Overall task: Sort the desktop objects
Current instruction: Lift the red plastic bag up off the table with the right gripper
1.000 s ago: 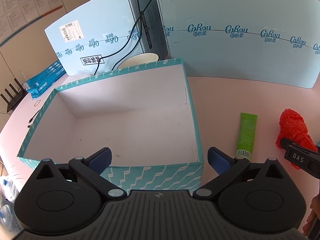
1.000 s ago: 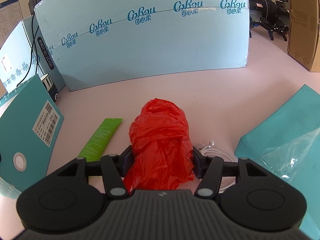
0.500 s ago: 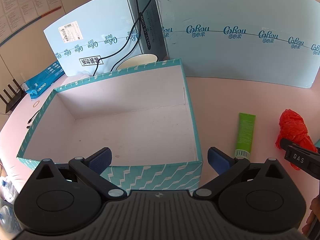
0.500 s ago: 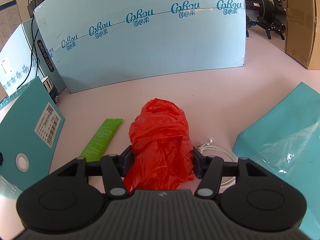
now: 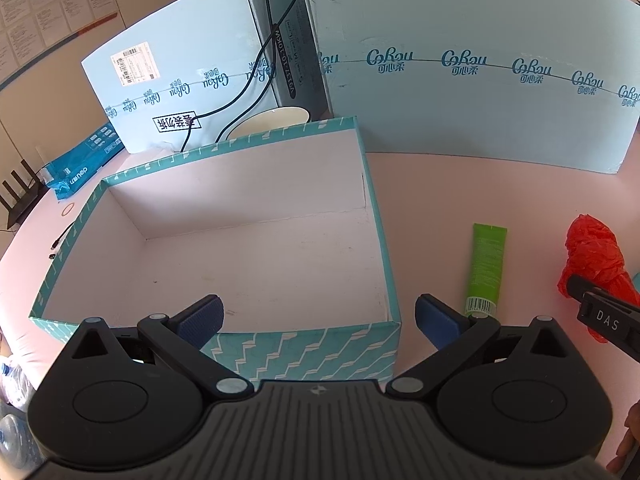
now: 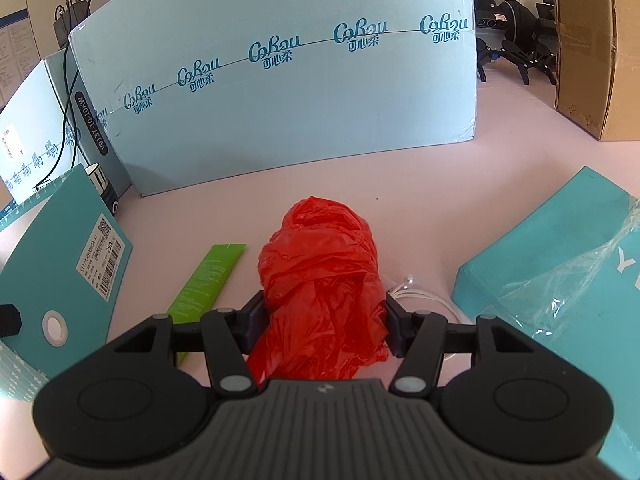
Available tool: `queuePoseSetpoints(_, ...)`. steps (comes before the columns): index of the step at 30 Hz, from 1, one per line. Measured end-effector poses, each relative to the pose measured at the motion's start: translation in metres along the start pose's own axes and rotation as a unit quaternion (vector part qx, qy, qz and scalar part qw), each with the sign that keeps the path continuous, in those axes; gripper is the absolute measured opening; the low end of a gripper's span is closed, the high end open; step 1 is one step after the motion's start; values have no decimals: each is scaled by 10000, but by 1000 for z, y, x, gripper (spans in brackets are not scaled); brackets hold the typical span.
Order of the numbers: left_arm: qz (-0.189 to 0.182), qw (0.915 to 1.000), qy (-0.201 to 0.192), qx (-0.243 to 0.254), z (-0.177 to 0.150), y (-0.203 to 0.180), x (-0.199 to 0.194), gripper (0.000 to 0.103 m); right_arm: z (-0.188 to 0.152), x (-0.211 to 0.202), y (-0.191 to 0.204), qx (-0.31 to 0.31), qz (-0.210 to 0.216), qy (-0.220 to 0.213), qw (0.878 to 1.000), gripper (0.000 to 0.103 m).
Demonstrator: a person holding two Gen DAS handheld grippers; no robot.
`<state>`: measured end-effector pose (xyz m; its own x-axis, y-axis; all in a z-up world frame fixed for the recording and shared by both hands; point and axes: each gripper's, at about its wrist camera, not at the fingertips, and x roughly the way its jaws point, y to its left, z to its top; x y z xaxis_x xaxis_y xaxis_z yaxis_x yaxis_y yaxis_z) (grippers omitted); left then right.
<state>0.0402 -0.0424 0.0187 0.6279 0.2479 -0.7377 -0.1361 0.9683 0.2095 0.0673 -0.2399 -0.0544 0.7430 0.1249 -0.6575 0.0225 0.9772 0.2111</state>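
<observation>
**Gripping a red bag beside the open box**

Right tongs (image 6: 325, 320) are closed on a crumpled red plastic bag (image 6: 320, 264). The teal box (image 5: 224, 248) sits to their left, the green tube (image 5: 486, 264) lying between. Left tongs (image 5: 318, 316) gape wide, holding nothing, over the box's near wall.

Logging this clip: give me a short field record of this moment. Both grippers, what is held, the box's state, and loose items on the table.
left gripper: open, holding nothing, at the near wall of the teal box
right gripper: shut on the red plastic bag
teal box contents: nothing visible inside
green tube: lying flat on the pink table, between box and bag
white cable: on the table, right of the bag, partly hidden
bag lifted or resting: cannot tell
</observation>
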Motion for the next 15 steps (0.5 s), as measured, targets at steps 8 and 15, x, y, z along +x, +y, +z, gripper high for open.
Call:
queuePoseSetpoints(8,-38,10000,5,25,0,0,0,102,-2,-8,2,12,6,-47,10000,60)
queuePoseSetpoints(15,-90,9999,19,68,1,-1,1,102,-1,-14,3,18,-53,-124,9999,60)
